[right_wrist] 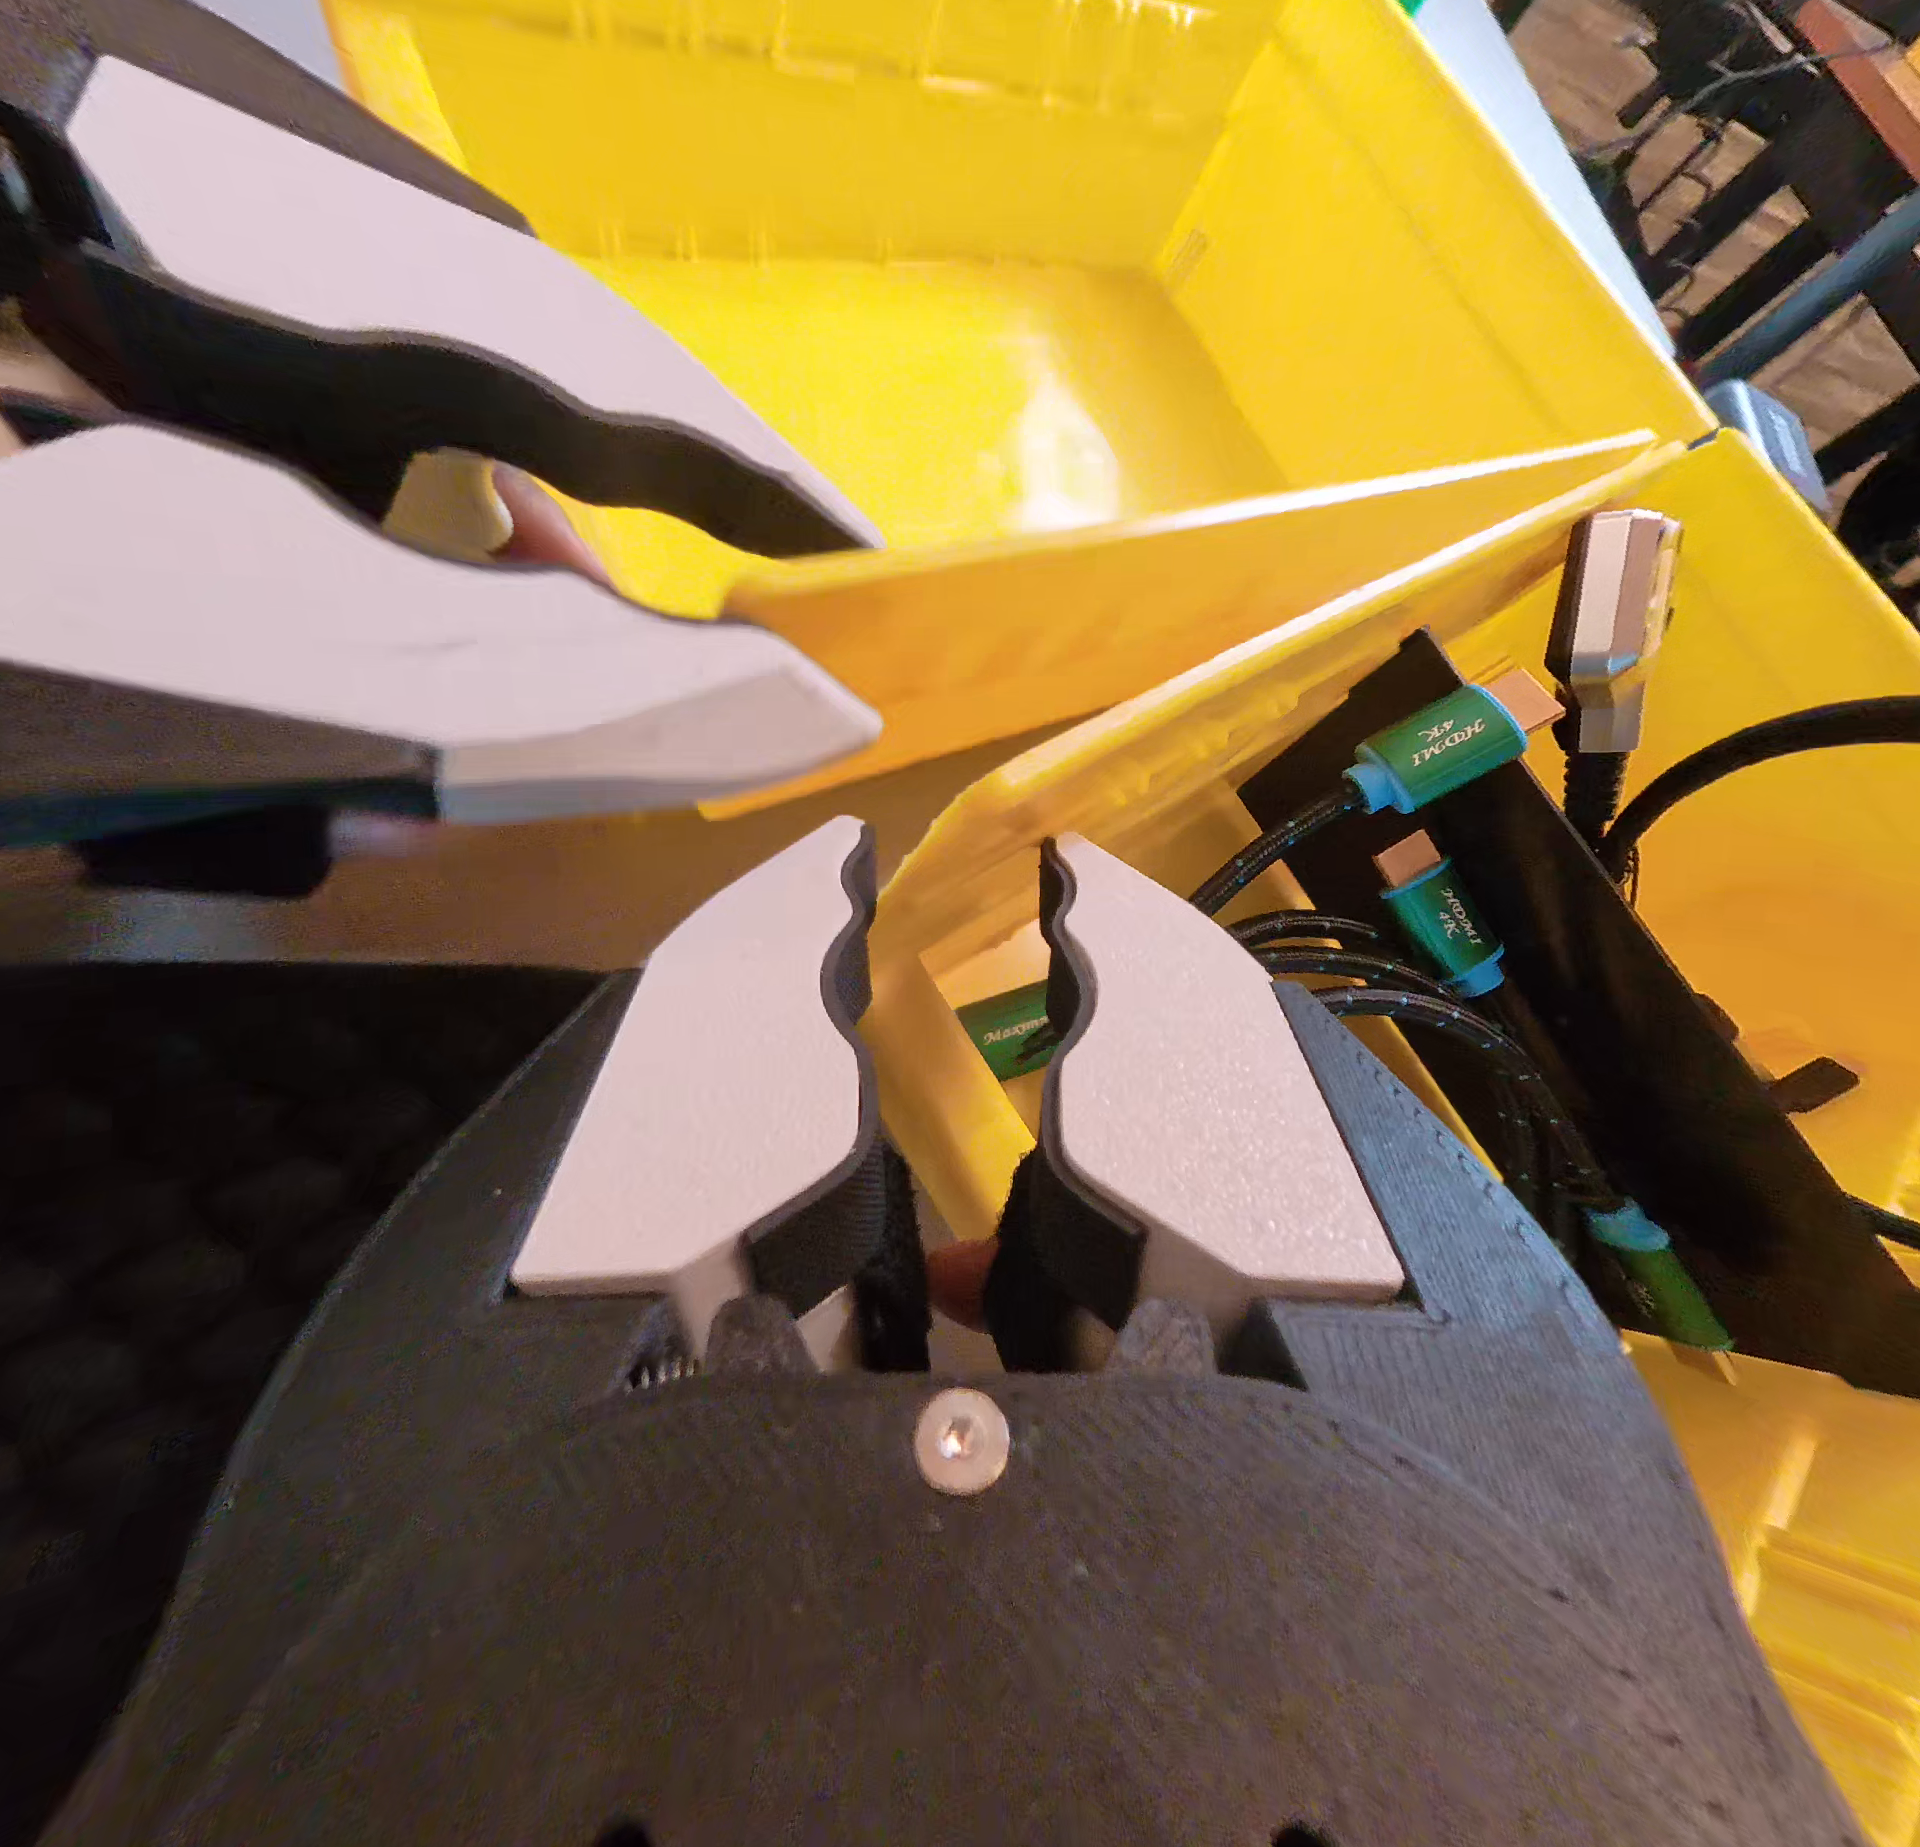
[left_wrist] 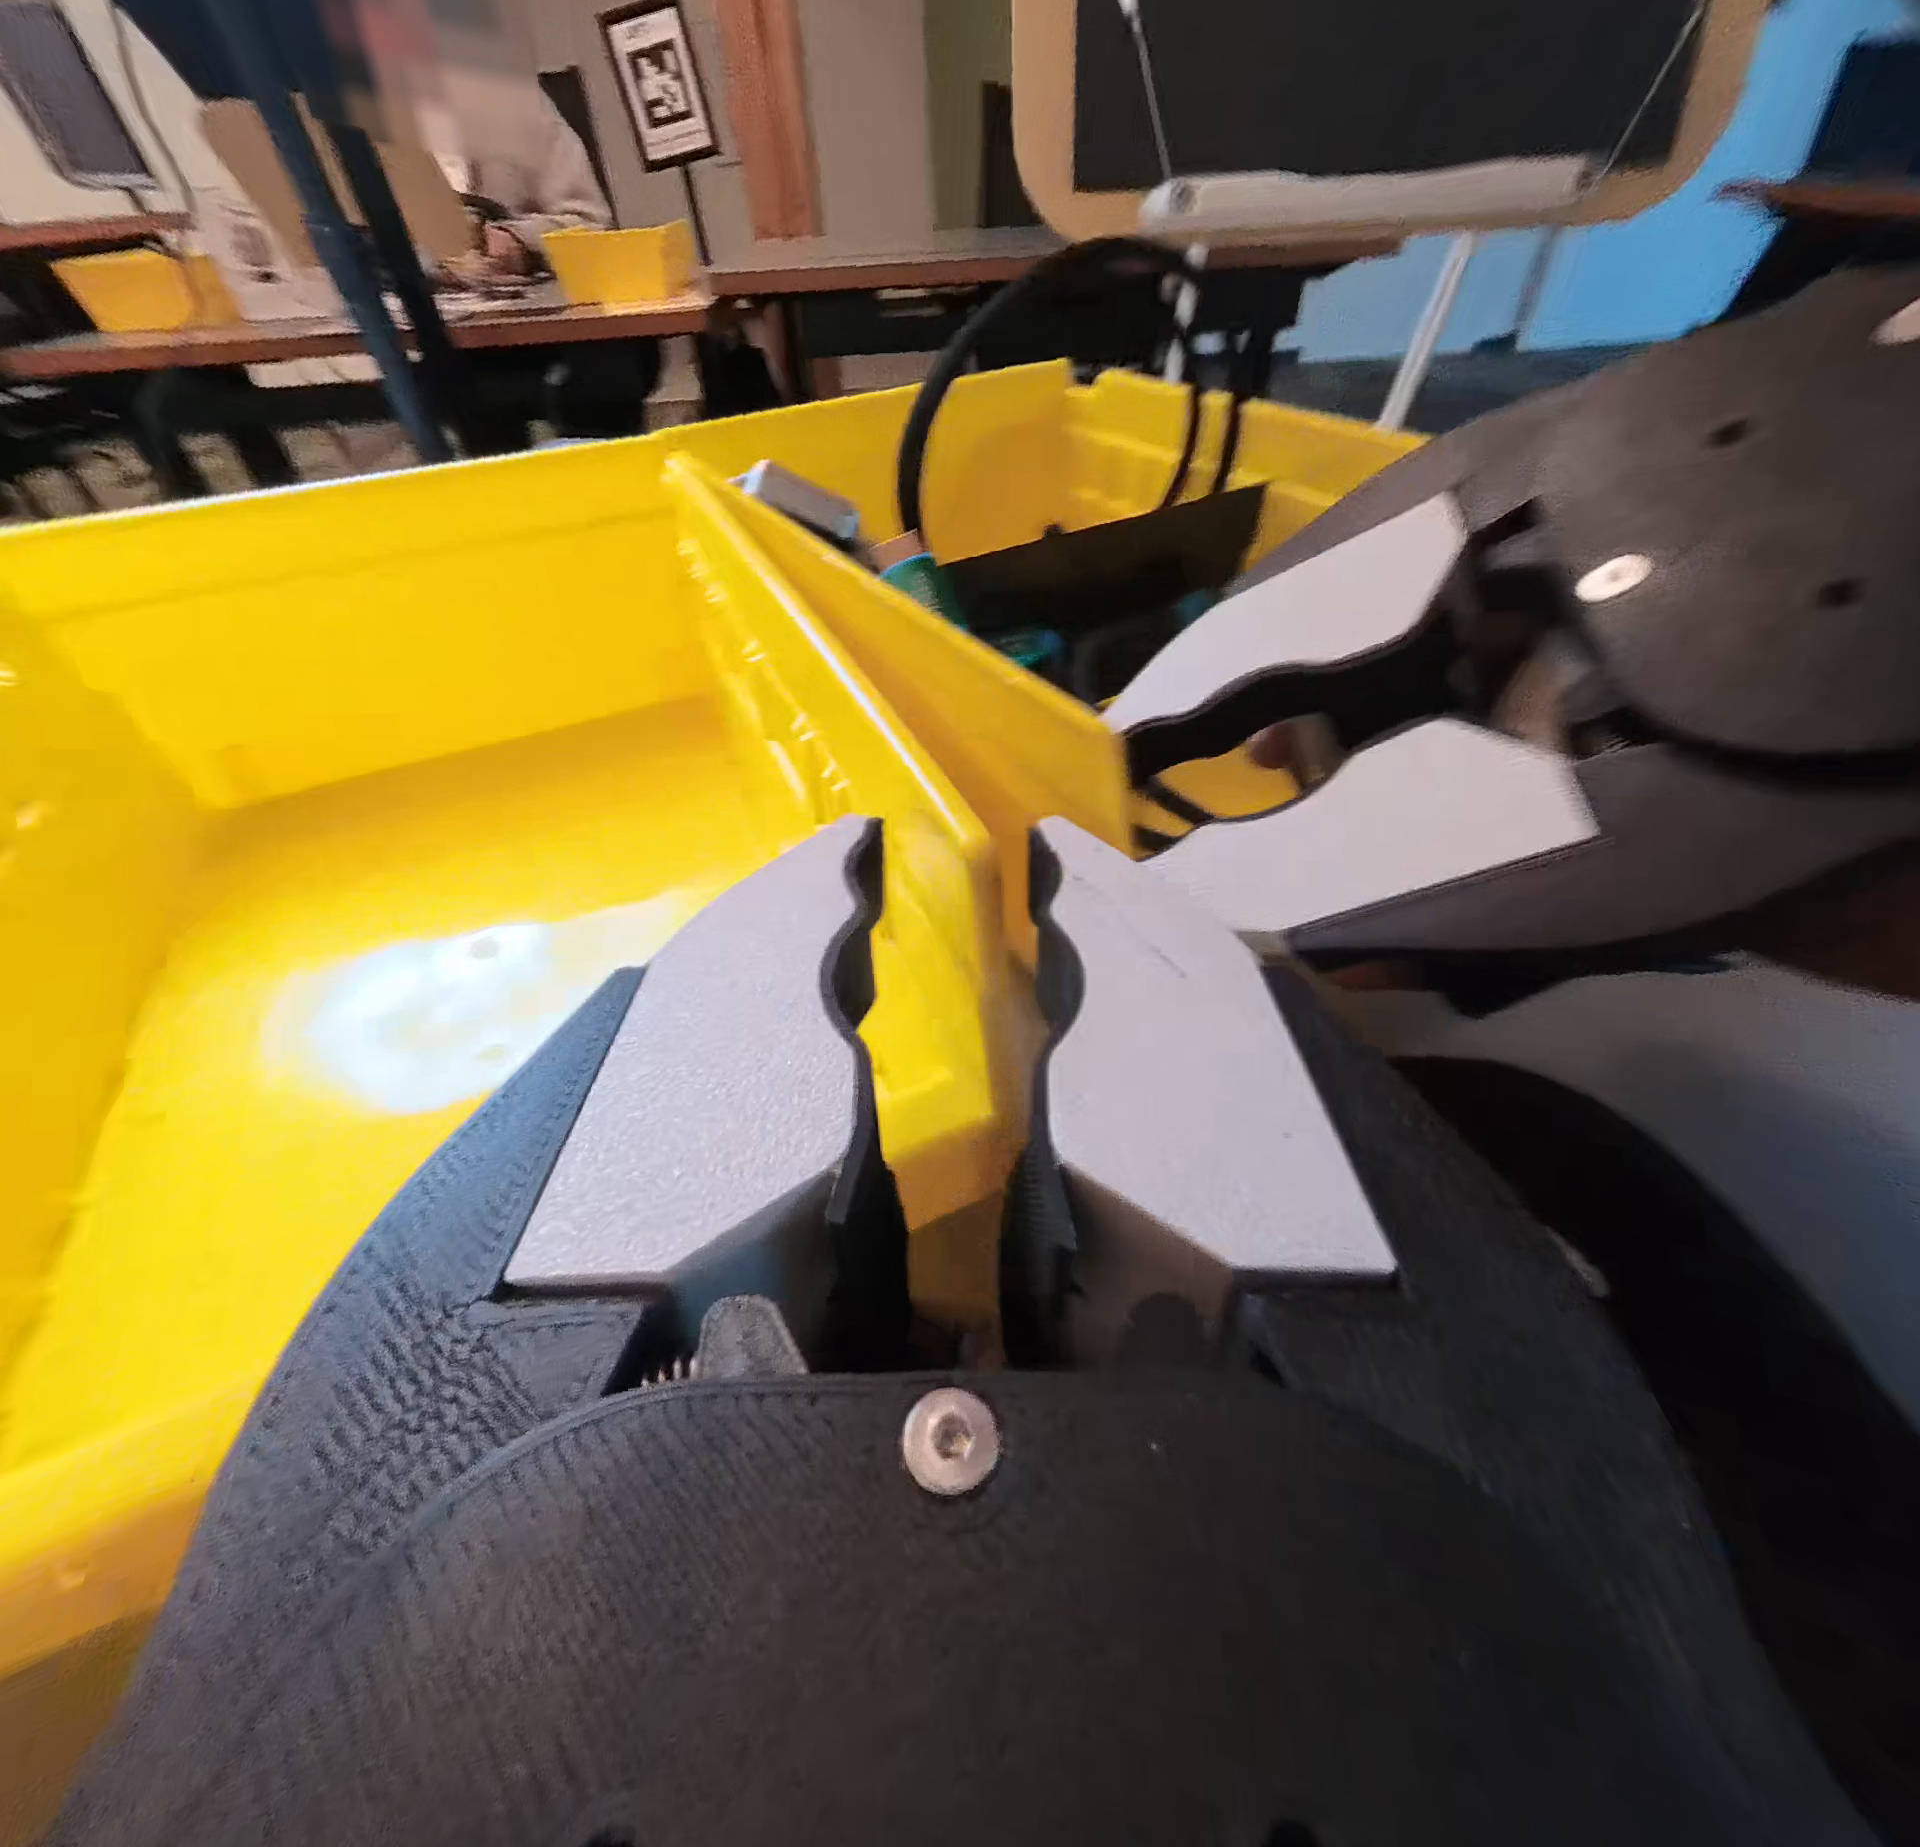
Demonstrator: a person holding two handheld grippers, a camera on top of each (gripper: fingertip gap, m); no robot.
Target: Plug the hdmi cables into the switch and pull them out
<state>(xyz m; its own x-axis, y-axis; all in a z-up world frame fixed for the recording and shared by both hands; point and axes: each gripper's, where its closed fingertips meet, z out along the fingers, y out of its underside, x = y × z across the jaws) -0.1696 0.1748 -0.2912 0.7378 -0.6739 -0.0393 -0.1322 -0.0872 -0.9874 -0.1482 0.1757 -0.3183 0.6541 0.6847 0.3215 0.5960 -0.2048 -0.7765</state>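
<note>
Two yellow bins stand side by side. The left bin [left_wrist: 312, 758] is empty. The right bin [right_wrist: 1766, 862] holds a flat black switch [right_wrist: 1621, 1018], green-plugged HDMI cables [right_wrist: 1439, 748] and a silver plug [right_wrist: 1610, 634]. My left gripper [left_wrist: 956, 841] is shut on the left bin's side wall. My right gripper [right_wrist: 956, 841] is shut on the right bin's wall at its near corner. Each gripper shows in the other's view, the right one [left_wrist: 1132, 758] and the left one [right_wrist: 873, 634]. The switch [left_wrist: 1101, 561] and a black cable loop [left_wrist: 935, 426] are partly hidden in the left wrist view.
Behind the bins are wooden tables with smaller yellow bins [left_wrist: 623, 259], a framed sign on a stand [left_wrist: 660, 83] and a pale-framed dark panel [left_wrist: 1351, 62]. Dark table legs and chairs [right_wrist: 1714, 62] stand to the right of the bins. My two grippers' fingertips are within a few centimetres of each other.
</note>
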